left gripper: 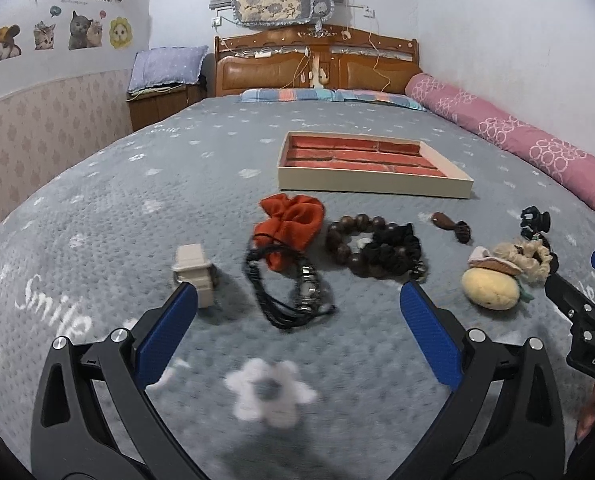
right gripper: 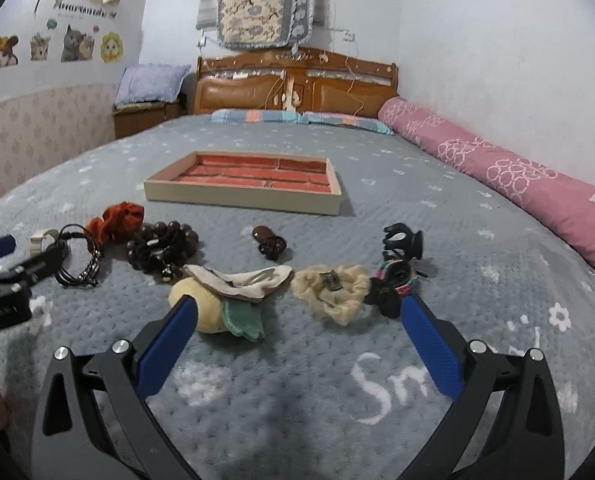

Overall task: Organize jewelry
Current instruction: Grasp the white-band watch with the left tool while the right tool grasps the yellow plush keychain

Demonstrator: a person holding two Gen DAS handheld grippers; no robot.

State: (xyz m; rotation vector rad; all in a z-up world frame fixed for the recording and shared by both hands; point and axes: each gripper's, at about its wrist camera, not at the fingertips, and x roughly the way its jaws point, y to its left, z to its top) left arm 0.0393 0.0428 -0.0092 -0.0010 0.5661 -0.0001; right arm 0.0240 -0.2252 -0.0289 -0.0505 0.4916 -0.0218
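Two hand-held grippers are held low over a grey bed (left gripper: 97, 208), empty, jaws spread wide: the left hand-held gripper (left gripper: 299, 294) before a black bracelet (left gripper: 285, 292), the right hand-held gripper (right gripper: 299, 306) before a cream scrunchie (right gripper: 331, 286). Jewelry is scattered in a row; a partitioned tray (left gripper: 371, 168), apparently empty, is seen beyond.

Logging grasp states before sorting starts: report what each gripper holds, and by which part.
Nothing is held. The left gripper and the right gripper are both open, with only the blanket between their fingers.
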